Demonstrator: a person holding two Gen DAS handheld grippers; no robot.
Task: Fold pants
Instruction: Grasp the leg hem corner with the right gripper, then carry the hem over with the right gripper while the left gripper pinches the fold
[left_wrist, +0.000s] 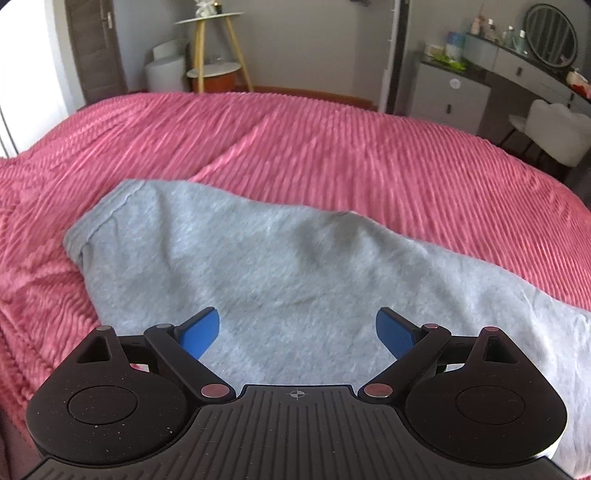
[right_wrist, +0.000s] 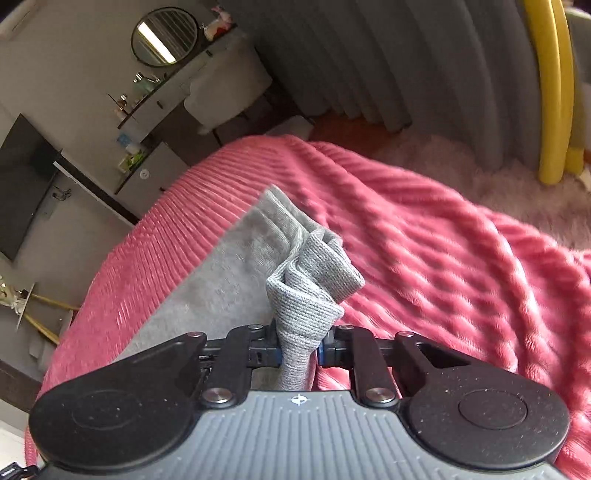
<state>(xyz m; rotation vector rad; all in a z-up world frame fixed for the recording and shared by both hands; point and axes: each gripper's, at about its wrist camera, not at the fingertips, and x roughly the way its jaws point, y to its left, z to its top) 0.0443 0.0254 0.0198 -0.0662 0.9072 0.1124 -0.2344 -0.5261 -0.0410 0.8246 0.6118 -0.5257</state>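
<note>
Pink bedspread (left_wrist: 332, 155) w/ soft fuzzy ribs, spread over whole bed, bumpy like little waves. Far left behind bed: brown door (left_wrist: 94, 48), then white round tubs (left_wrist: 164, 70), then small shelf stand (left_wrist: 214, 51) w/ thin yellow wood legs & round white tops. Grey wall in middle. Far right: dresser (left_wrist: 517, 74) w/ grey drawers, small bottles on top, oval mirror (left_wrist: 551, 35), & puffy white chair (left_wrist: 554, 129).

On bedspread, near front: grey pants (left_wrist: 258, 266), soft fleecy cloth, long lumpy shape running from left to right edge of view, hem seam at left end. Just above pants: left gripper (left_wrist: 297, 334), black plastic arms, blue flat pads (left_wrist: 201, 336) spread wide apart, nothing pinched between, not pressing on cloth.

Right wrist view, all tilted: black flat screen (right_wrist: 26, 184) on wall at left, round mirror (right_wrist: 164, 37) up top, grey pleated curtain (right_wrist: 369, 59) in middle, shiny yellow tube (right_wrist: 550, 92) at right, fluffy pale rug (right_wrist: 461, 166) on floor.

Right gripper (right_wrist: 298, 352) squeezed tight on ribbed knit cuff (right_wrist: 314, 273) of pants, cuff bunched & twisted into a knot-like lump, poking up past blue pads. Rest of leg flat on pink spread to left of cuff.
</note>
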